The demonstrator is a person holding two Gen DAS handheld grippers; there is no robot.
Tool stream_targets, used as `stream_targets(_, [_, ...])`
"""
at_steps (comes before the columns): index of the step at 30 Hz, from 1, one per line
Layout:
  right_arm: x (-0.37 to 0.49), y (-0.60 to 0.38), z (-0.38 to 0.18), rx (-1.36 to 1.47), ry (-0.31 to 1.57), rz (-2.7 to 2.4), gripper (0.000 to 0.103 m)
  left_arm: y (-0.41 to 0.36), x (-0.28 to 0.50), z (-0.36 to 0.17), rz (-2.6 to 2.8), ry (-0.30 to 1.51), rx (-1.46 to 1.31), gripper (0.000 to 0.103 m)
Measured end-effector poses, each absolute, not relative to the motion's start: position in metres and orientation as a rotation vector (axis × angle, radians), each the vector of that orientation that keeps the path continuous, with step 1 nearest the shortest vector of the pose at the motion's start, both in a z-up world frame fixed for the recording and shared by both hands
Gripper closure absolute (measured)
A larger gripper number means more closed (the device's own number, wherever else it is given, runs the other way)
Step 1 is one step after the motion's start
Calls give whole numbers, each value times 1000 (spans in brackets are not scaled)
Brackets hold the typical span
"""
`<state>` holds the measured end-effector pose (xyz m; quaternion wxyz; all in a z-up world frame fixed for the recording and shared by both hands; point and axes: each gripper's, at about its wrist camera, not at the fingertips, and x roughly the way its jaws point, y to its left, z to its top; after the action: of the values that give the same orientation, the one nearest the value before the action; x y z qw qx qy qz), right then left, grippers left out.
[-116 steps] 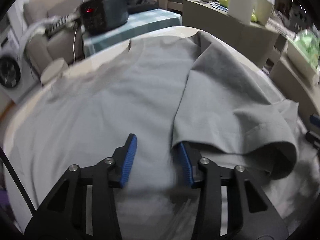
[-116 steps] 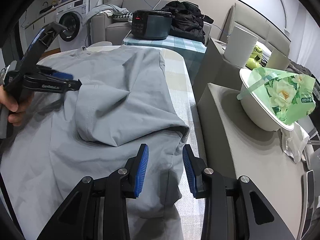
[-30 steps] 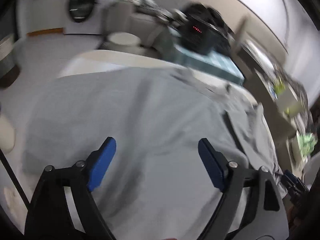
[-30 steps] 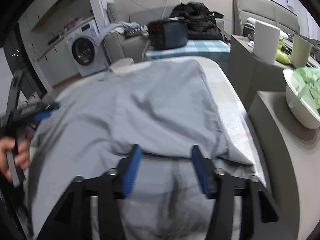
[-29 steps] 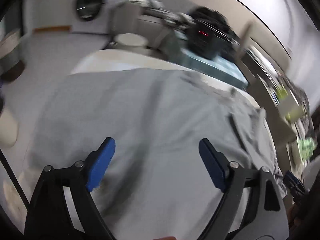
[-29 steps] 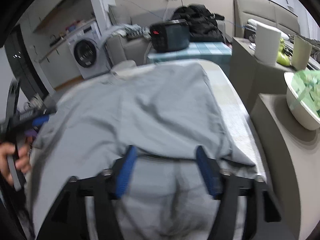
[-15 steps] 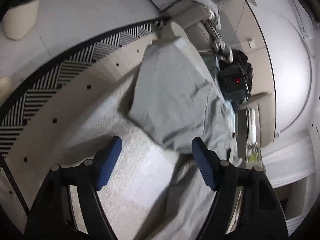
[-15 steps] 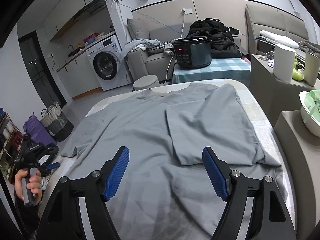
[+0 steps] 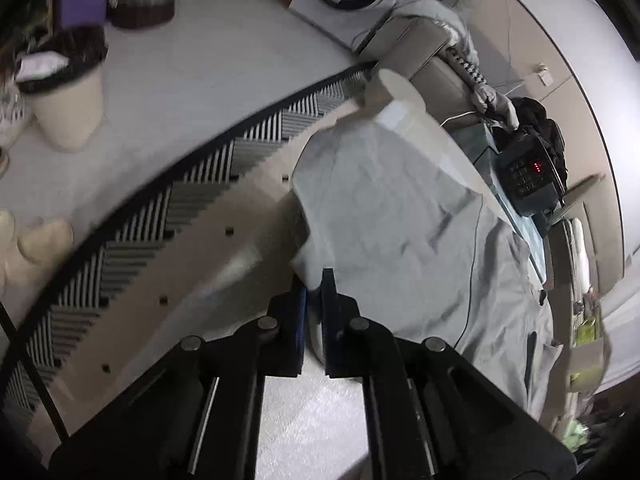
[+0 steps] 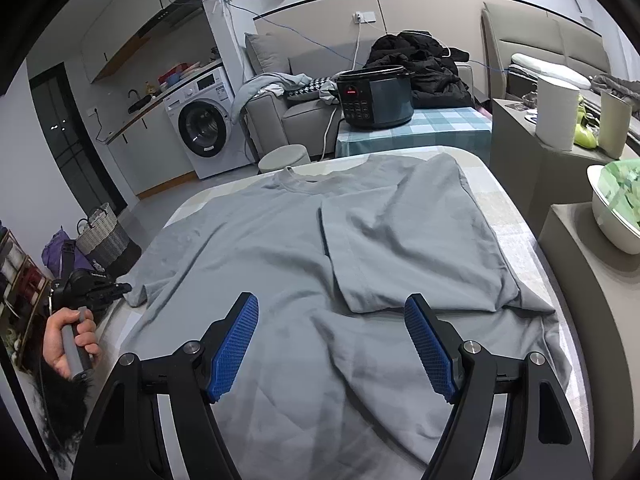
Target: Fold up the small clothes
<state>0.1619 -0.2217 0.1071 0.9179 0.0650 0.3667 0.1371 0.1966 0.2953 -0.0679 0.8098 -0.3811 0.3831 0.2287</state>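
Domestic room, pale bench with a textured cover carrying the work. Nearest in the right wrist view: right tongs spread wide, grasping nothing, hovering over the near hem of the grey T-shirt. T-shirt lies flat on the bench, collar toward the far edge; its right sleeve and side are already folded inward onto the body, left side not yet folded. At the left edge of the bench the left tongs are clenched on the left sleeve tip, fabric visibly pinched between the blue pads; the person's hand grips the handle low beside the bench, tool angled up and inward toward the sleeve. Judgement: step in hand is the left-side fold. To do it well, lift the sleeve just clear of the bench, carry it across in one arc so the crease runs parallel to the folded right edge, and lay it down flat before letting go; the right tongs could pin the hem to stop the body dragging. Farther off: a dark rice cooker on a checked cloth, a washing machine beyond.
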Motion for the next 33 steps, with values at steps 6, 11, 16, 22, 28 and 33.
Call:
stream_targets(6, [162, -237, 100, 165, 762, 259, 26, 273, 204, -6, 457, 722, -625, 100])
stream_targets(11, [161, -243, 96, 177, 768, 260, 26, 221, 232, 59, 346, 652, -441, 100])
stream_targets(16, [159, -249, 97, 179, 767, 245, 26, 90, 270, 79, 18, 713, -170, 100])
stream_targets(22, [154, -257, 99, 175, 776, 216, 26, -5, 268, 7, -358, 970, -109, 95])
stream_targets(28, [161, -250, 101, 152, 797, 224, 26, 68, 218, 1, -286, 884, -337, 58])
stream_targets(33, [187, -202, 98, 125, 816, 336, 26, 148, 214, -21, 37, 835, -416, 33])
